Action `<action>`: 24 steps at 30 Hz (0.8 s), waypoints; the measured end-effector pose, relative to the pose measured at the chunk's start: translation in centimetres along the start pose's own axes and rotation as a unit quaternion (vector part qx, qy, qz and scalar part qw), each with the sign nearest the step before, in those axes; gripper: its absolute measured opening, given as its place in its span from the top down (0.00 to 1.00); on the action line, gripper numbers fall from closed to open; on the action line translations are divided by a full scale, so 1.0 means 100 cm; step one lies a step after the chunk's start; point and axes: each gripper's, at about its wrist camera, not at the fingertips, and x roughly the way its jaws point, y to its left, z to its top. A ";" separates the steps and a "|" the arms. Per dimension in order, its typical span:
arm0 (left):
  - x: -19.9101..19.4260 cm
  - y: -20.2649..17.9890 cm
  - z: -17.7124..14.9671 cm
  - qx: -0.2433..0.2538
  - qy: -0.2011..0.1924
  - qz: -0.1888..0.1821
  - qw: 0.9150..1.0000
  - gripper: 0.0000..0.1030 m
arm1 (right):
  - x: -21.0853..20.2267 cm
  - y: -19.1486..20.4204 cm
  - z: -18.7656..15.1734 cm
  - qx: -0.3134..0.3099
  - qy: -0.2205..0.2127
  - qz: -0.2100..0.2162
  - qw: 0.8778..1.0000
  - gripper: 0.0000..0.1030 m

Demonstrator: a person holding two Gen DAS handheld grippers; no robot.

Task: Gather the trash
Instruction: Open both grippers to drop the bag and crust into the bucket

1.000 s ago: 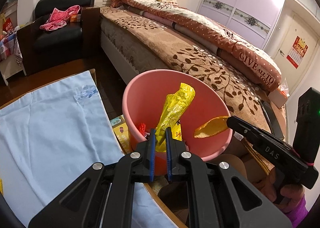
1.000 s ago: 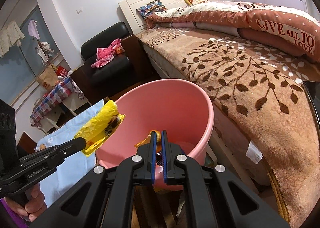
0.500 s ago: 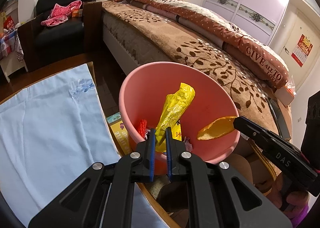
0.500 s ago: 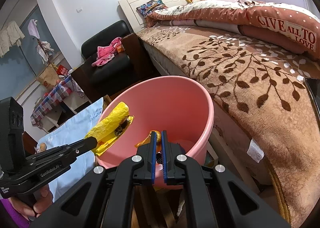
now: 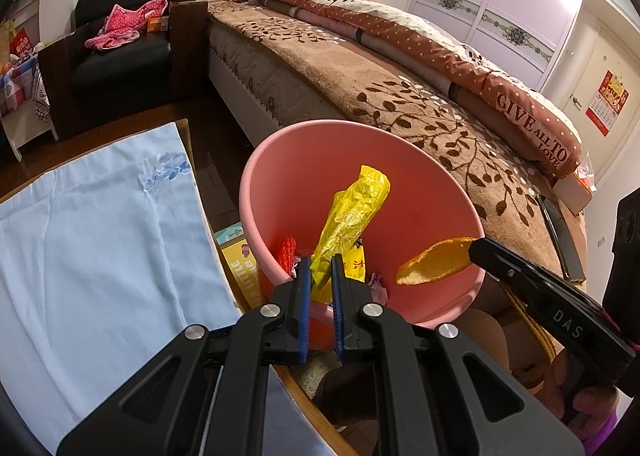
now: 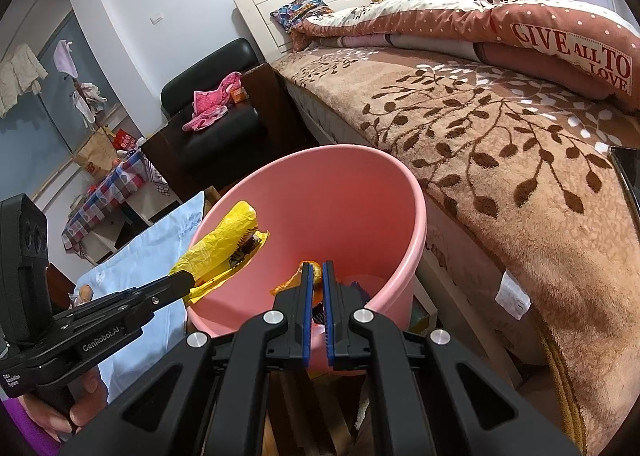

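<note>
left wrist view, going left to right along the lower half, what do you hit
blue cloth → yellow box → red scrap → yellow bag in the left claw → orange peel → right claw

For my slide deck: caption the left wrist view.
Left gripper holds a yellow wrapper over the pink bin; right gripper brings orange peel.

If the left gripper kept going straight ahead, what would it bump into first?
Probably the inside far wall of the pink bin. The left gripper, shut on a yellow wrapper, points over the near rim into the bin. The wrapper's tip would likely touch first, though depth is hard to judge.
</note>
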 end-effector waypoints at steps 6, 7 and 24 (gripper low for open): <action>0.002 0.001 0.000 0.002 0.000 0.002 1.000 0.91 | 0.001 -0.001 0.000 0.001 0.002 0.000 1.000 0.95; 0.002 0.001 -0.001 0.002 0.000 0.002 1.000 0.91 | 0.002 -0.002 -0.001 0.001 0.002 0.000 1.000 0.95; 0.003 0.000 -0.002 0.008 -0.003 0.005 1.000 0.91 | 0.005 -0.006 -0.003 0.006 0.005 0.002 1.000 0.95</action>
